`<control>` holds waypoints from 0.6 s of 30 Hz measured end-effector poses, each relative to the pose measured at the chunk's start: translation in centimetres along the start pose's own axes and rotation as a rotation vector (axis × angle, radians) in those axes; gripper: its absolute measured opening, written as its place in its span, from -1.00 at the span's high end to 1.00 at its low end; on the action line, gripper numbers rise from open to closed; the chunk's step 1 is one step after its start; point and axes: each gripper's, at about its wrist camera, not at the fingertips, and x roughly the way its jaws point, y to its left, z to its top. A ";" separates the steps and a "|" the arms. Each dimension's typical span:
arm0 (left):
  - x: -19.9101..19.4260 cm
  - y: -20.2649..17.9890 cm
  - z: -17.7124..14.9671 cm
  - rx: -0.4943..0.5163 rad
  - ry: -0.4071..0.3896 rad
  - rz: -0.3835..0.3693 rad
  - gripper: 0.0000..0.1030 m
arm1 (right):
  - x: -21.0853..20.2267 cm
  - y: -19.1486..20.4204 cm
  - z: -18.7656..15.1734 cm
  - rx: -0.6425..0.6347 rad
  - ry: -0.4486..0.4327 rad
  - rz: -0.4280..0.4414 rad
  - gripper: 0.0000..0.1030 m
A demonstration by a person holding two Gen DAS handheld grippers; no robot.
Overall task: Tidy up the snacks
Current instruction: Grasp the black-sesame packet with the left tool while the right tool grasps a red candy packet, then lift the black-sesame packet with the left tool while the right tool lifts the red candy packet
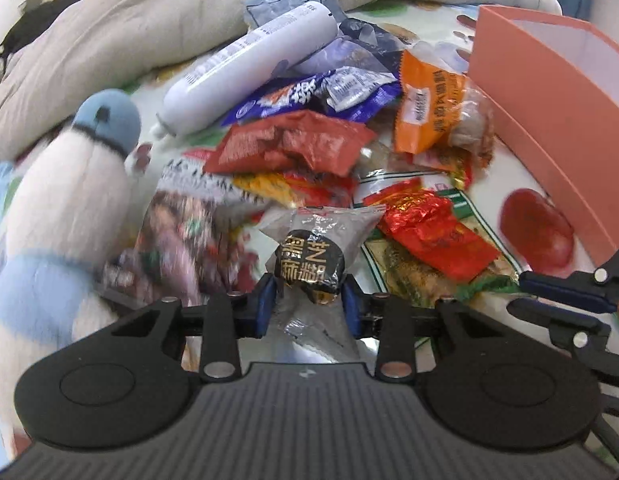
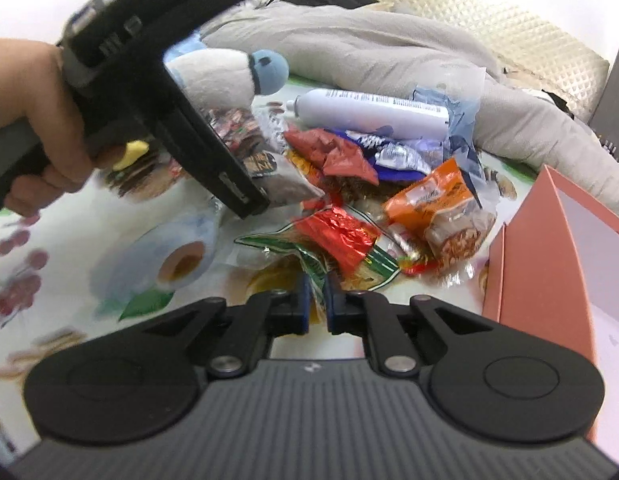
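The left gripper (image 1: 308,300) is clamped on a silvery foil pouch with a round black label (image 1: 311,258), low in the frame's centre. The right gripper (image 2: 316,303) pinches only the edge of a green-trimmed clear snack packet (image 2: 309,260). That thin hold may slip, or drag the crinkled red foil wrapper (image 2: 337,236) lying on it, before reaching the pink cardboard box (image 2: 541,248) at right.

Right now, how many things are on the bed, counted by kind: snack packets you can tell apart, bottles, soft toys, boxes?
Snack packets: 8, among them the silver packet and the green-edged packet; some overlap, so at least 8.
White bottle: 1
Soft toy: 1
Pink box: 1
Total: 11
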 end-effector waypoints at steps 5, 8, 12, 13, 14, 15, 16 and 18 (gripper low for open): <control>-3.5 -0.6 -3.1 -0.120 0.017 -0.016 0.22 | -2.5 0.6 -0.9 0.005 0.029 -0.010 0.80; -5.8 -1.3 -5.2 -0.188 0.026 -0.013 0.22 | -4.5 1.1 -1.9 0.019 0.043 -0.011 0.80; -8.5 -2.4 -8.2 -0.261 0.041 -0.017 0.22 | -7.2 2.3 -3.6 0.028 0.060 -0.010 0.80; -9.1 -2.8 -9.0 -0.277 0.044 -0.021 0.22 | -7.9 2.5 -4.1 0.031 0.064 -0.005 0.80; -9.6 -3.1 -9.7 -0.291 0.048 -0.025 0.22 | -8.5 2.8 -4.5 0.031 0.071 0.001 0.80; -10.1 -3.8 -10.5 -0.305 0.055 -0.030 0.22 | -9.2 3.1 -5.1 0.031 0.075 0.008 0.80; -10.4 -4.5 -11.2 -0.309 0.061 -0.030 0.22 | -9.8 3.3 -5.5 0.026 0.079 0.013 0.80; -10.9 -5.8 -12.4 -0.318 0.071 -0.017 0.22 | -11.0 3.8 -6.3 0.016 0.087 0.015 0.80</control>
